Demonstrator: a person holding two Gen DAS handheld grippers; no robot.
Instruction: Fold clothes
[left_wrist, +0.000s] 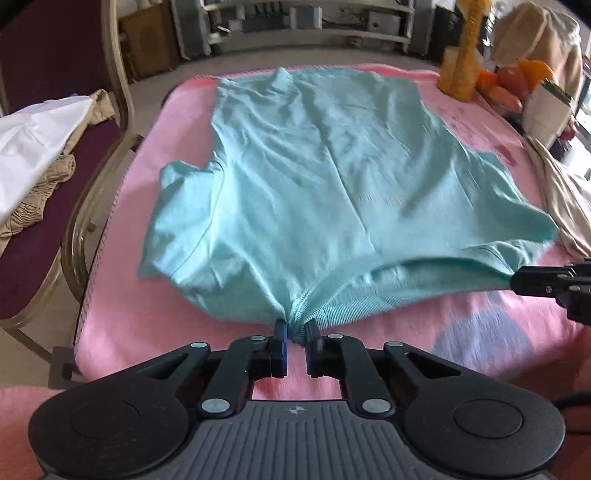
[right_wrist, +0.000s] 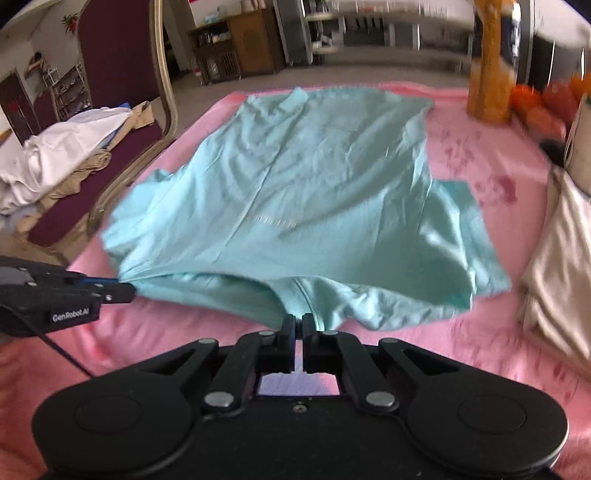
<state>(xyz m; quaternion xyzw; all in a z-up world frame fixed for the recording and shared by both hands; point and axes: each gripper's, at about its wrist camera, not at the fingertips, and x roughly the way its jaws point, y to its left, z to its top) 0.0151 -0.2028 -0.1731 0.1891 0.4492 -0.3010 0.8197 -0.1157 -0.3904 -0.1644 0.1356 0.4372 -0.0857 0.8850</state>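
The mint-green T-shirt (left_wrist: 325, 177) lay spread on the pink blanket (left_wrist: 461, 332), neckline nearest the cameras and hem at the far edge, one short sleeve (left_wrist: 177, 221) bunched out to the side. It looked light and limp: thin knit, wrinkling everywhere, sagging between the two pinch points, so it seemed likely to drape and slide rather than hold any crease by itself. The ribbed collar band (left_wrist: 332, 302) looked the firmest place to take hold, and that was where the grips sat.

The left hand-held gripper (left_wrist: 296, 334) was nearly closed, its pads pinching a gathered tuck of that ribbing. The right hand-held gripper (right_wrist: 298, 325) was closed tight on the cloth near a shoulder seam, the fabric puckering into its tips. Between them the front edge hung slightly lifted off the blanket.

Out to the side, a chair (right_wrist: 122, 74) held a heap of white and tan clothes (right_wrist: 62, 155); a beige garment (right_wrist: 554, 258) lay on the other edge, beside yellow candles (left_wrist: 461, 62).
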